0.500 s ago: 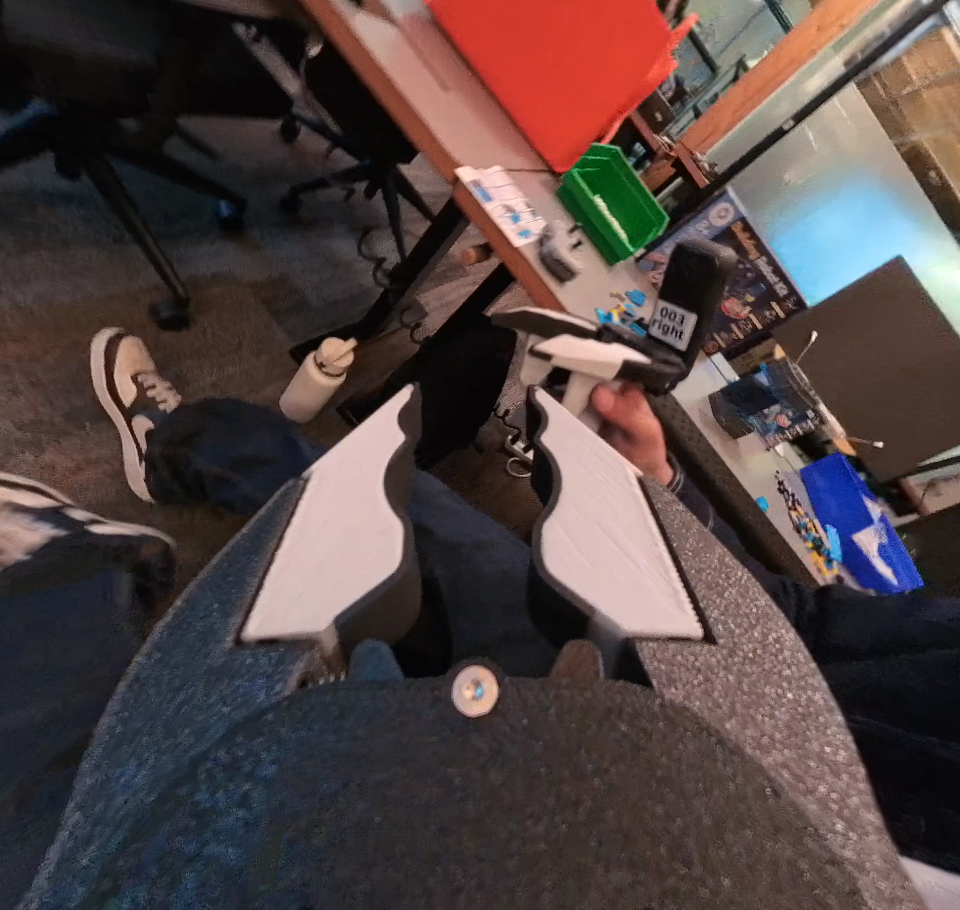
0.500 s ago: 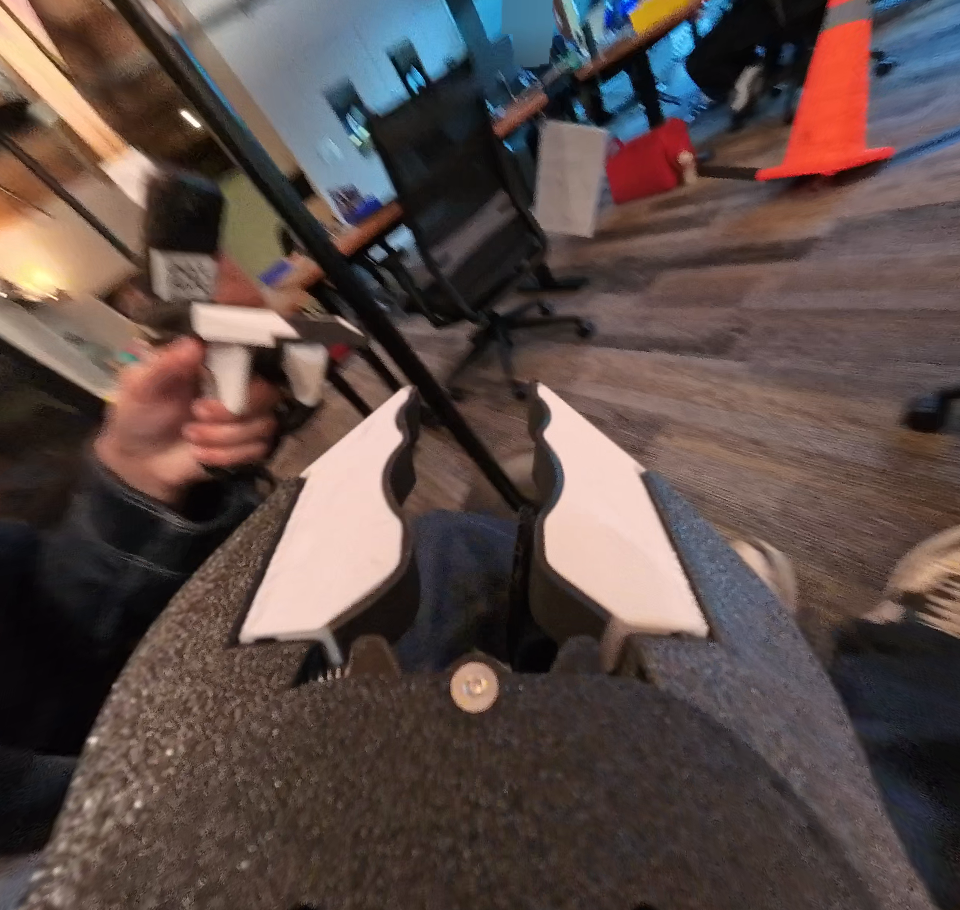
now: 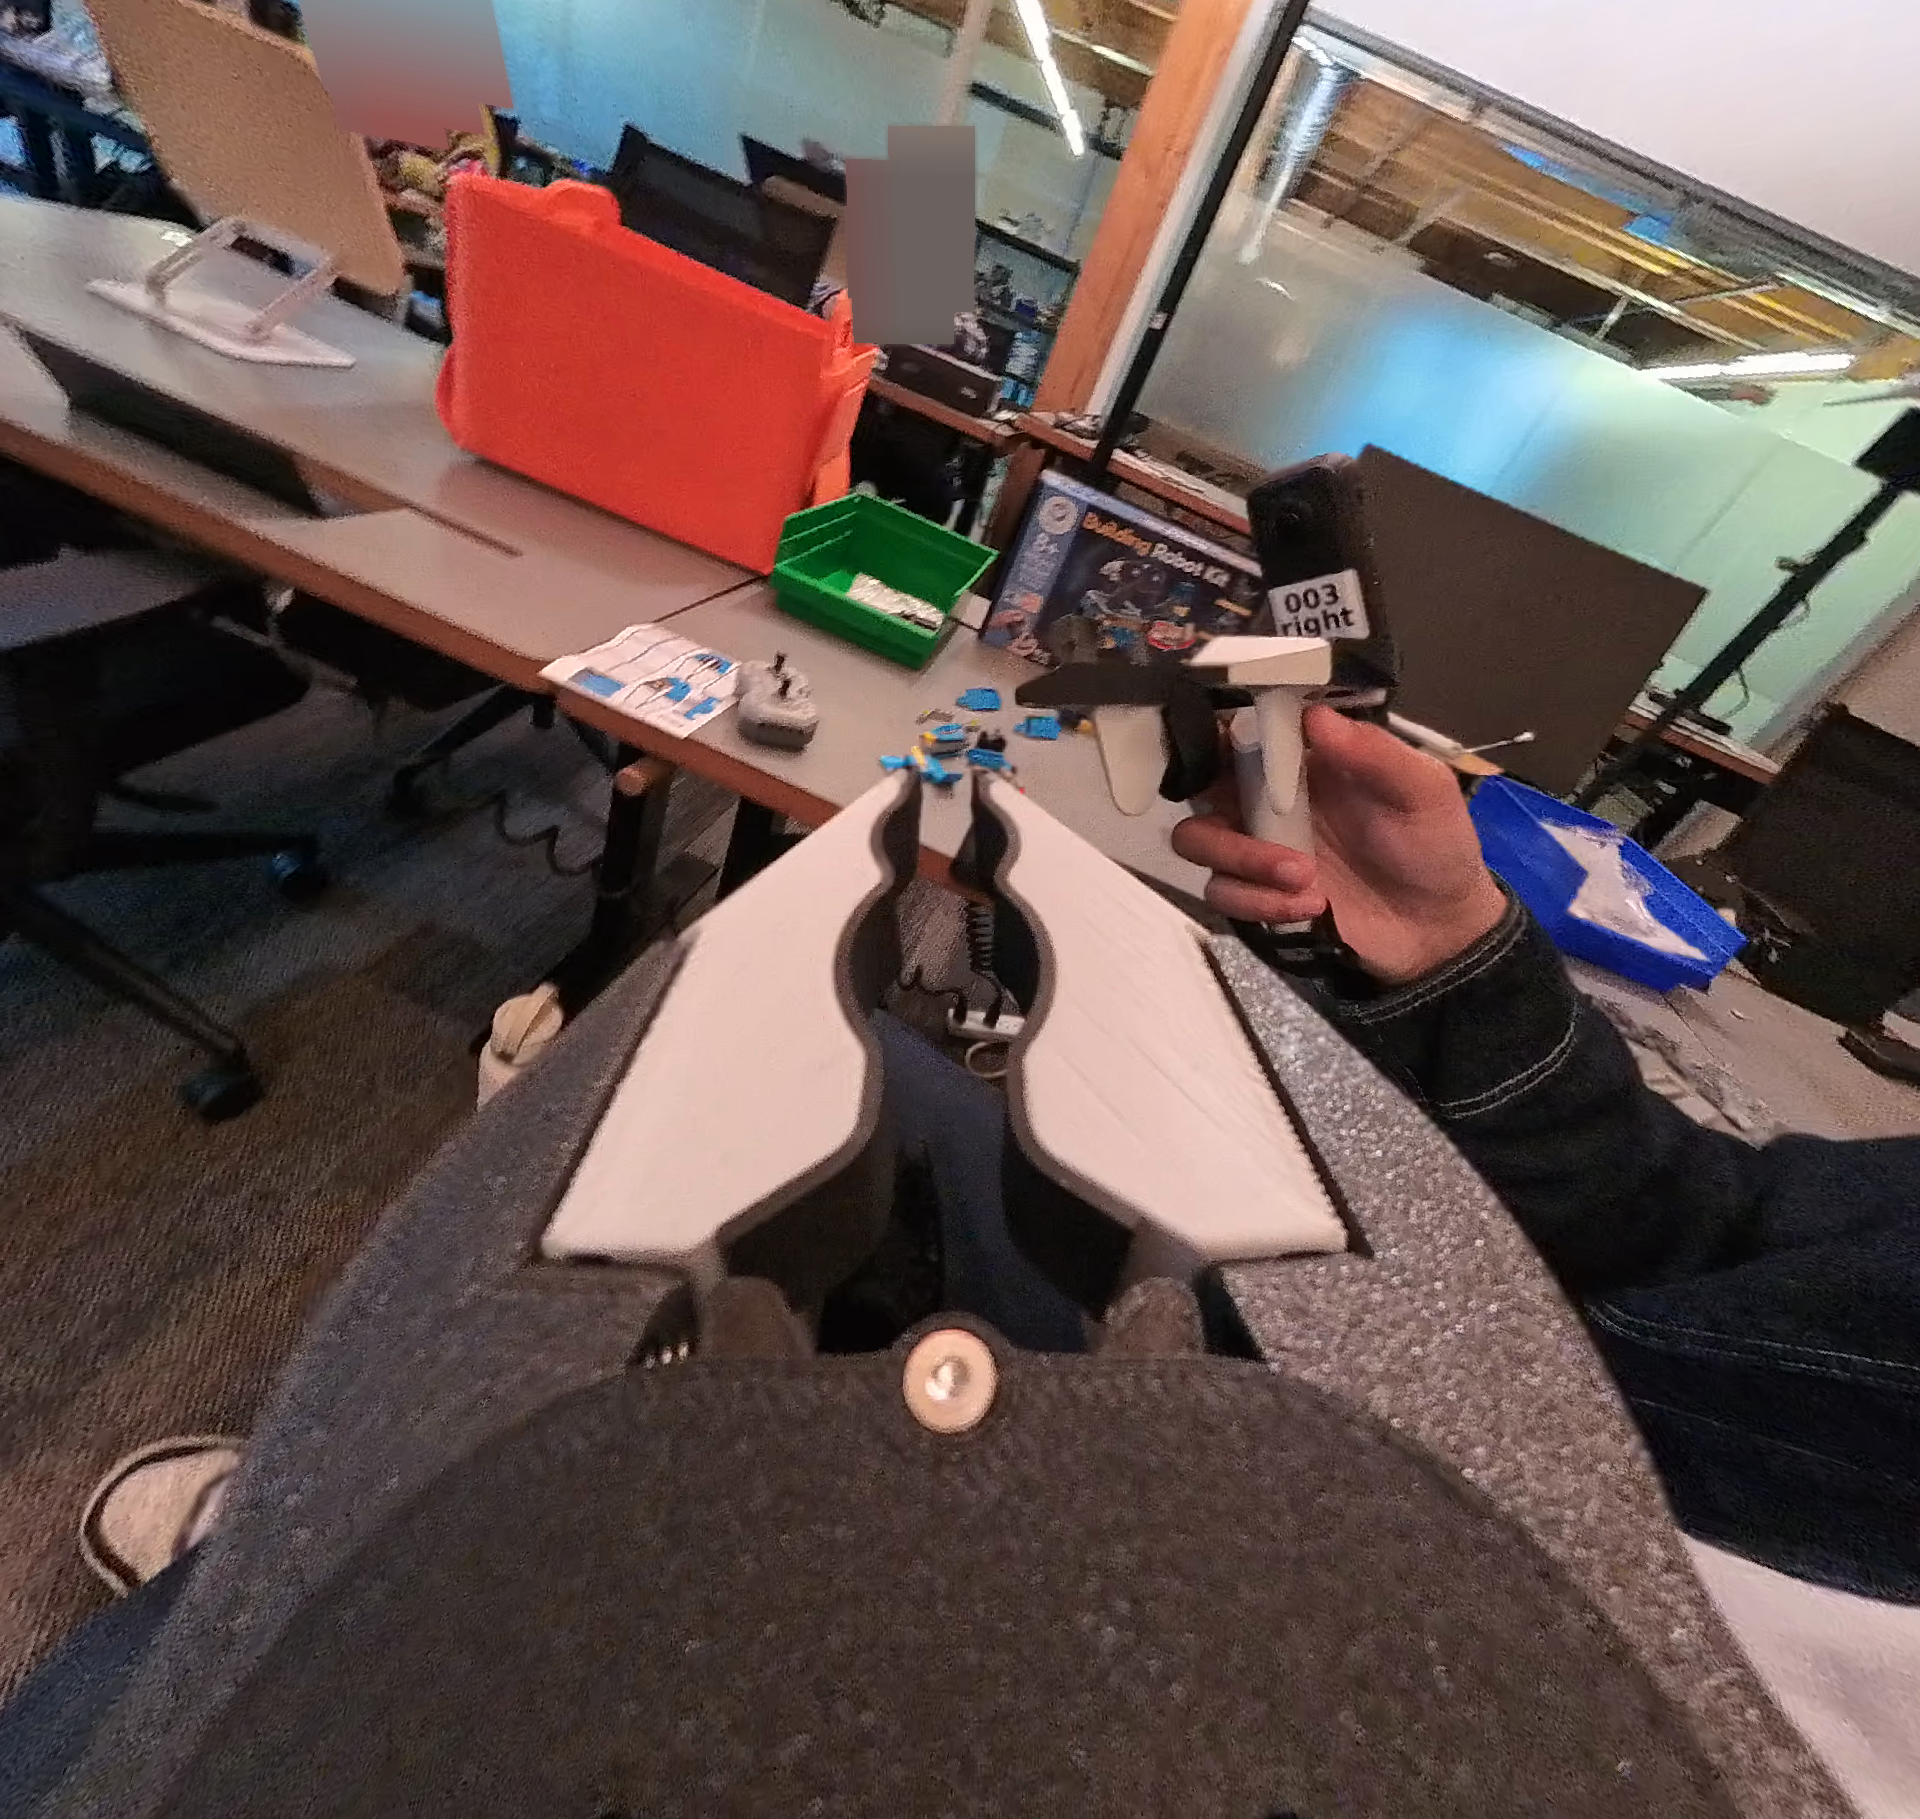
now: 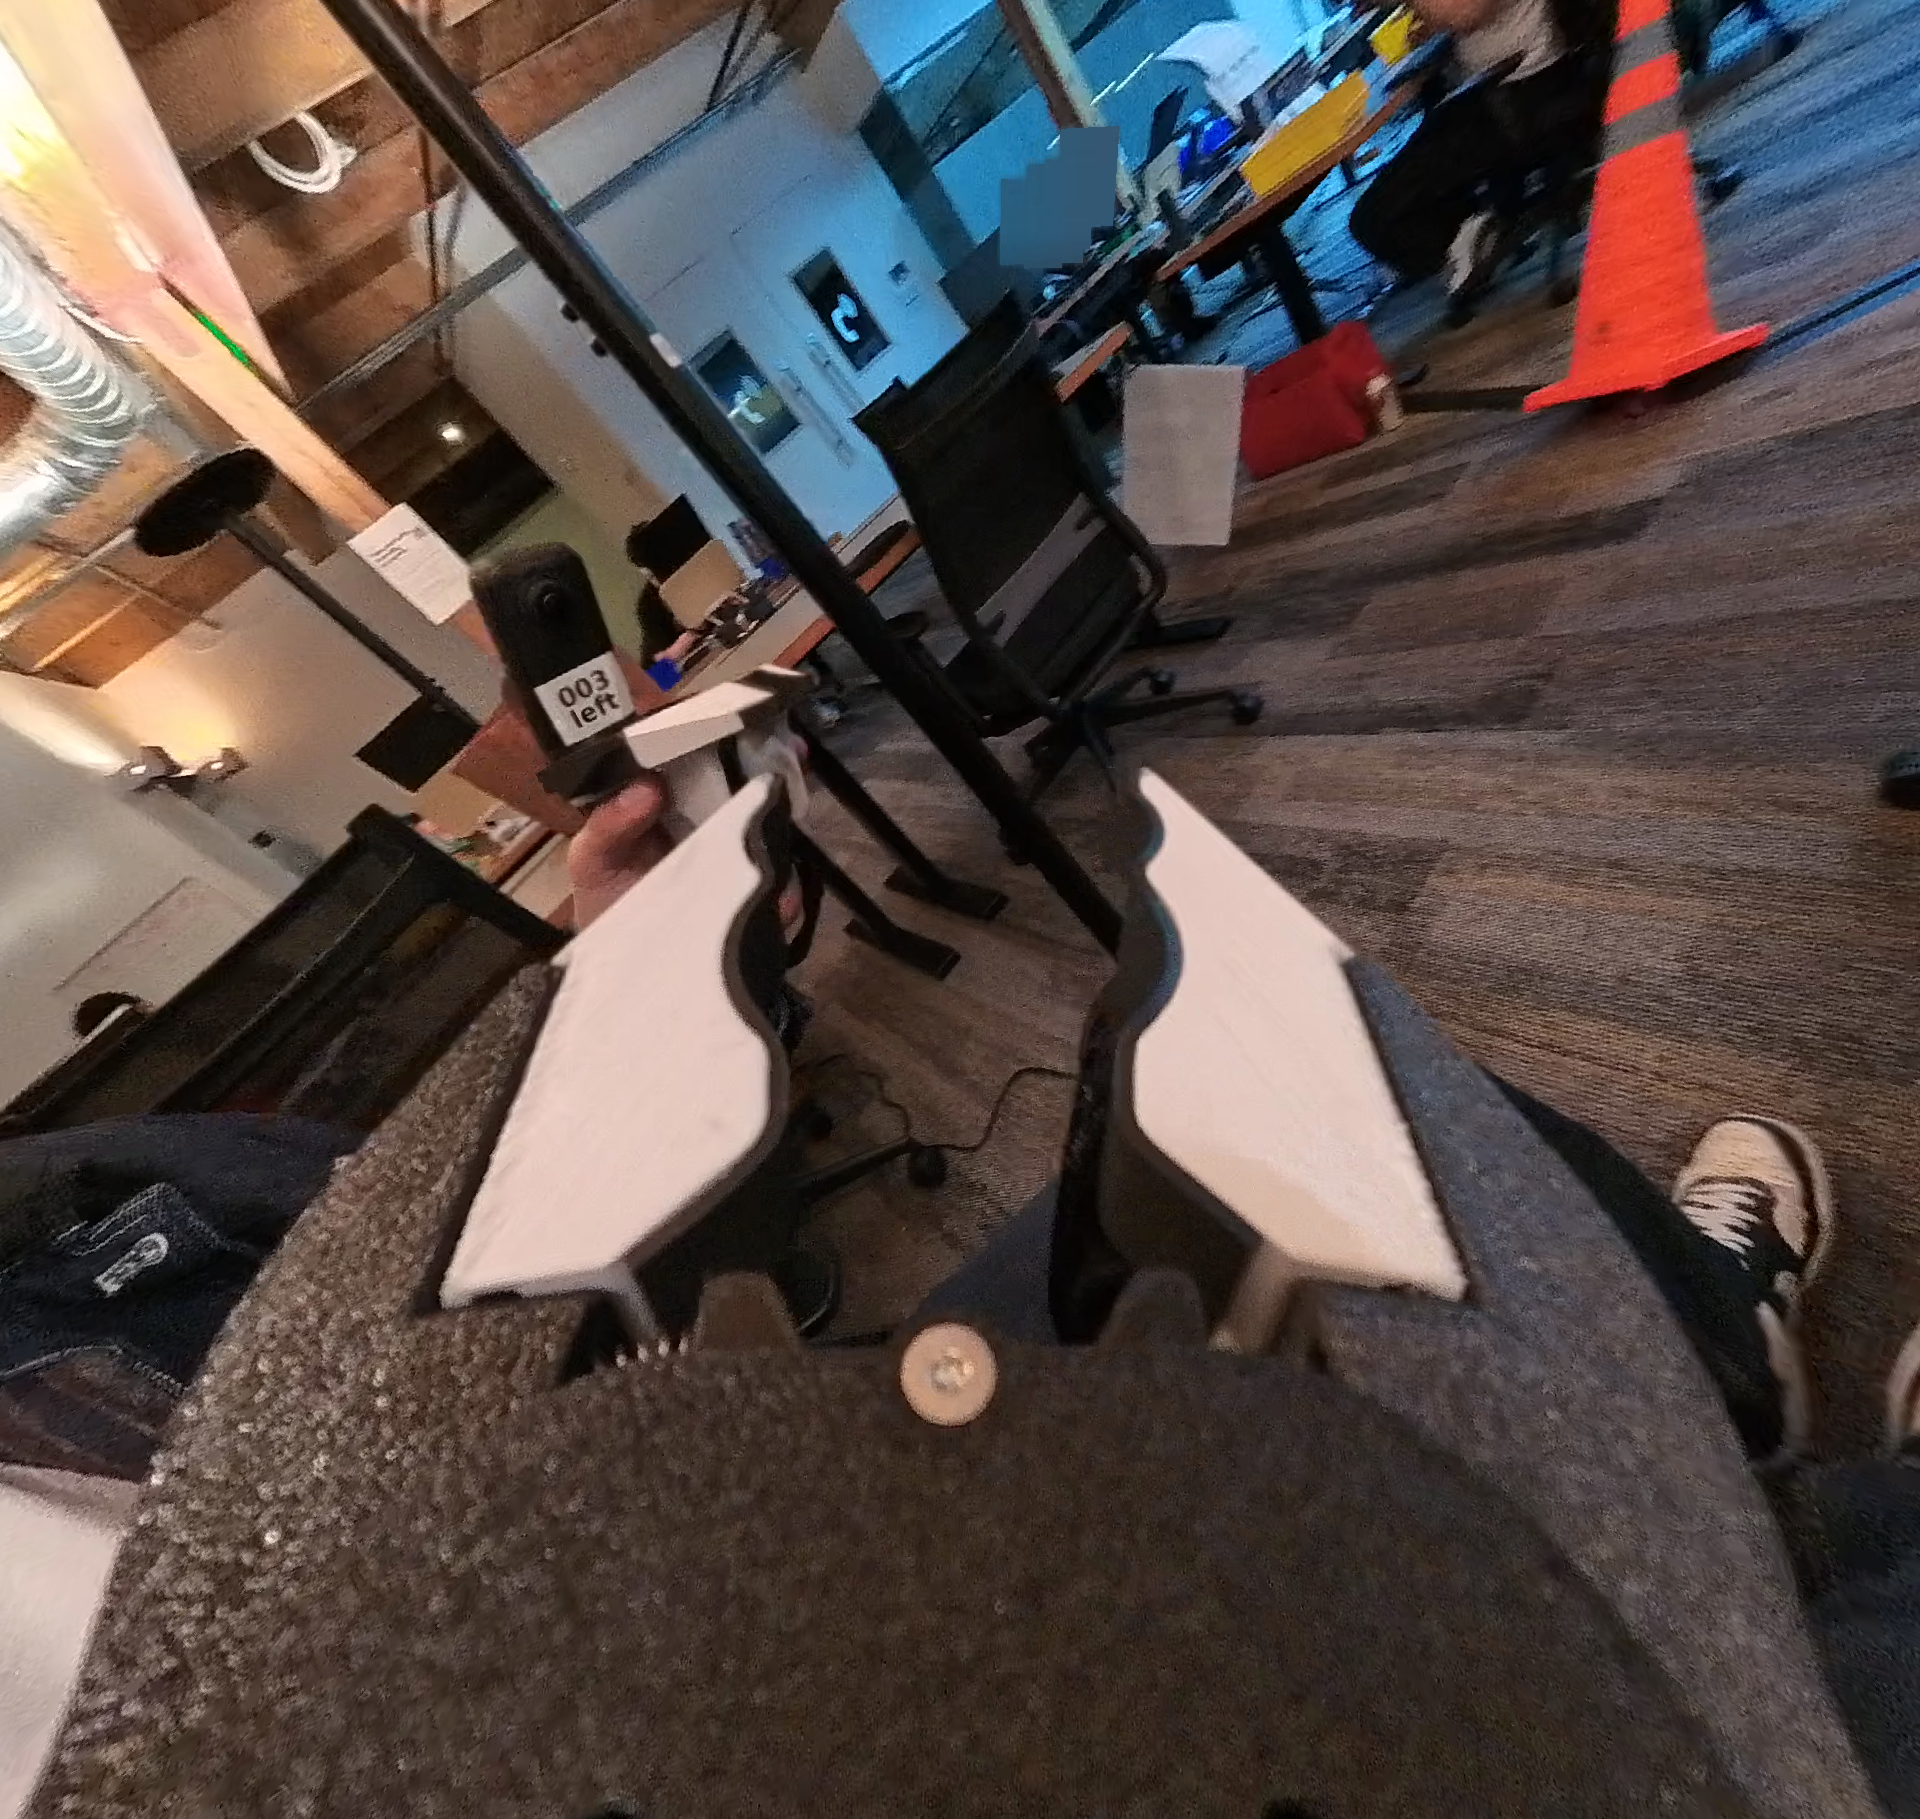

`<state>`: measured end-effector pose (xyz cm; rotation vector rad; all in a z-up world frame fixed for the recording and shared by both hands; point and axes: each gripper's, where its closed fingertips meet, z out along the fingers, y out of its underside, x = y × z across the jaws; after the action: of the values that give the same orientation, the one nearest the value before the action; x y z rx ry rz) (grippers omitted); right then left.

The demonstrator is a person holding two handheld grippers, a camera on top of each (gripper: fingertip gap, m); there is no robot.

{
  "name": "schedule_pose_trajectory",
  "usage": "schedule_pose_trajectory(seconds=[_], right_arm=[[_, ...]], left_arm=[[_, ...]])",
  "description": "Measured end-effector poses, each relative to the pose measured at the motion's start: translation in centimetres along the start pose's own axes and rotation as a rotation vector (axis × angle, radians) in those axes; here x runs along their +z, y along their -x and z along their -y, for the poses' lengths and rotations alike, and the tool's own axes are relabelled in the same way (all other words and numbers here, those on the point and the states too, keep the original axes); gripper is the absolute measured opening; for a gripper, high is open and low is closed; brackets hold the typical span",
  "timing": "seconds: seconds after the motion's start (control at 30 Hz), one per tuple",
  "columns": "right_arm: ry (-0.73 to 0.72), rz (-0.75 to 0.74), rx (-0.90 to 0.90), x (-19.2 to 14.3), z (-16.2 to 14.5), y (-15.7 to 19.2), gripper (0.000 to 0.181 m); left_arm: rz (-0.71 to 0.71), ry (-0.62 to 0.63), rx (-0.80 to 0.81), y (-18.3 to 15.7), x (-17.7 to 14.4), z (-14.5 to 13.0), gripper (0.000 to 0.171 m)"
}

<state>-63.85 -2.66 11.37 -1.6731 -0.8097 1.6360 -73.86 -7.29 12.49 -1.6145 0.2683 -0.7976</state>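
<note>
My left gripper (image 3: 941, 784) is held in the air in front of a grey table (image 3: 436, 564), empty, its jaws almost closed. Beyond its tips lie small blue parts (image 3: 951, 743), a grey controller (image 3: 775, 713) and a printed sheet (image 3: 646, 689). My right gripper (image 4: 956, 780) is open and empty, pointing across the carpet at a black pole (image 4: 665, 387). A hand (image 3: 1340, 834) holds the right gripper (image 3: 1049, 691) in the left wrist view. The left gripper (image 4: 774, 694) also shows in the right wrist view.
On the table stand an orange bag (image 3: 634, 387), a green bin (image 3: 878, 580), a kit box (image 3: 1117, 574) and a blue bin (image 3: 1590, 886). Office chairs (image 4: 1029, 533), an orange cone (image 4: 1642, 200) and the person's shoes (image 4: 1756, 1208) are on the carpet. The tips of one gripper are about 12 centimetres away from the tips of the other.
Both views have swung upward from the floor toward the room. The left jaws have closed to a narrow gap. The right jaws have opened wider.
</note>
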Motion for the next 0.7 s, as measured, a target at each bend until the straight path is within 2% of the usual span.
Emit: schedule_pose_trajectory(seconds=[0.07, 0.17, 0.33, 0.37, 0.47, 0.7], right_arm=[[-0.035, -0.045, -0.033, -2.1, 0.2, 0.7, 0.061], [-0.078, -0.111, -0.086, -5.7, 0.0, 1.3, 0.052], [-0.148, -0.252, -0.261, -13.8, -1.4, 1.4, 0.007], [-0.160, -0.307, -0.294, -16.0, -1.9, 0.9, 0.000], [-0.174, -0.482, -0.330, -23.5, -3.8, -1.1, 0.000], [-0.311, -0.951, -0.274, -45.1, -7.6, -5.1, 0.000]], left_arm=[[-0.047, -0.022, 0.033, -1.7, 1.0, 0.5, 0.002], [-0.102, -0.048, 0.086, -3.9, 2.8, 0.7, 0.000], [-0.198, 0.000, 0.156, -6.8, 7.8, -1.0, 0.000], [-0.228, 0.013, 0.157, -7.5, 9.1, -1.6, 0.000], [-0.318, 0.072, 0.154, -9.9, 14.0, -3.7, 0.000], [-0.482, 0.223, 0.172, -16.5, 27.9, -11.2, 0.000]])
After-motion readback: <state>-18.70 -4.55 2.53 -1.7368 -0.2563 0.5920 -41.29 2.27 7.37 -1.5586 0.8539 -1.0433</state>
